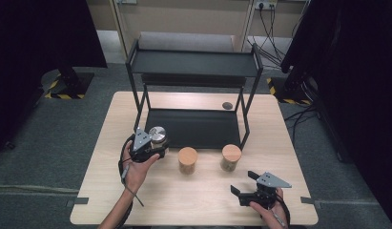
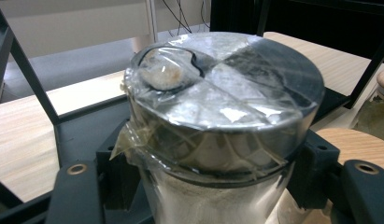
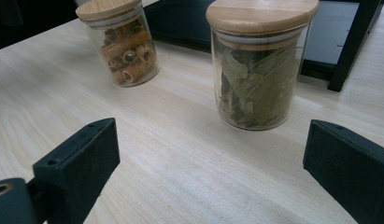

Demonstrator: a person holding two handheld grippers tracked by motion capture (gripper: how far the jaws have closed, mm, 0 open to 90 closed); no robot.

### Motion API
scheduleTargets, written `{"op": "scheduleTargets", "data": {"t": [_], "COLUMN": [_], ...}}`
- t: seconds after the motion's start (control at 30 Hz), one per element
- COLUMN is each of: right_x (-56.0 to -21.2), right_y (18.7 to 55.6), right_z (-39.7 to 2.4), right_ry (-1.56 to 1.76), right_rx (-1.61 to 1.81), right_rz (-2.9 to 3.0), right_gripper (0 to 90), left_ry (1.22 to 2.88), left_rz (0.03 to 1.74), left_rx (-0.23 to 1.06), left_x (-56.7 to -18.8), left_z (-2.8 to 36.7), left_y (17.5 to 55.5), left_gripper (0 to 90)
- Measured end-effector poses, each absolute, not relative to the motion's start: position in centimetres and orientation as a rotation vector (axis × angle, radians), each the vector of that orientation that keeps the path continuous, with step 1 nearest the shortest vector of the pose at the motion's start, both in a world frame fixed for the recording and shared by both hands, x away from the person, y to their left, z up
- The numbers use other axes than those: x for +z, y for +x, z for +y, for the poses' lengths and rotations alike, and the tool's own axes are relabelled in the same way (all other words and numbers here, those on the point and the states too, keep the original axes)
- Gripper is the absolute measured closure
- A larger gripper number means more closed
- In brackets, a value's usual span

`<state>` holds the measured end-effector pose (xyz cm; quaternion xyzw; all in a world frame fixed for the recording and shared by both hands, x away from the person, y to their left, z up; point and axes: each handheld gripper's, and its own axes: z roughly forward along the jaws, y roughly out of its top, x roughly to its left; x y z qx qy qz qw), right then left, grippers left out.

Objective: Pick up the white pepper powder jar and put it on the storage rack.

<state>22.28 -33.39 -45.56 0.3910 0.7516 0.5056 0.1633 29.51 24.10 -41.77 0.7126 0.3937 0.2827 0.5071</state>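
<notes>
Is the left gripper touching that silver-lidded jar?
Touching. The left gripper view shows the left gripper with its jaws clamped on both sides of the jar.

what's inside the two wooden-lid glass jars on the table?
Tube-shaped brown pieces, like pasta, fill the left wooden-lidded glass jar; dried green leaves fill the right wooden-lidded glass jar. The lids hide the tops of both fills.

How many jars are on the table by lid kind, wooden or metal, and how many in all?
Wooden lid: 2, the pasta jar and the leaf jar
Metal lid: 1, the steel jar, gripped in the left tongs
Total: 3
</notes>
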Motion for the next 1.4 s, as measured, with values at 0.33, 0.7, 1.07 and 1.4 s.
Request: {"op": "scheduleTargets", "data": {"t": [0.33, 0.7, 1.07, 1.4], "right_x": [-45.6, -45.5, -45.5, -45.6], "right_y": [22.3, 22.3, 22.2, 22.3], "right_z": [-33.4, -33.5, -33.5, -33.5], "right_ry": [1.117, 1.116, 1.115, 1.115], "right_rx": [1.442, 1.441, 1.442, 1.443], "right_rz": [2.142, 2.143, 2.143, 2.145], "right_gripper": [4.3, 4.3, 4.3, 4.3], "left_ry": [1.721, 1.720, 1.722, 1.725], "left_rz": [0.954, 0.950, 0.948, 0.957], "left_rx": [0.687, 0.691, 0.692, 0.697], "left_x": [-41.6, -41.3, -41.0, -40.8], "left_z": [23.6, 23.1, 22.8, 22.6], "left_y": [30.4, 31.0, 31.5, 32.1], "left_gripper": [31.1, 31.1, 31.1, 31.1]}}
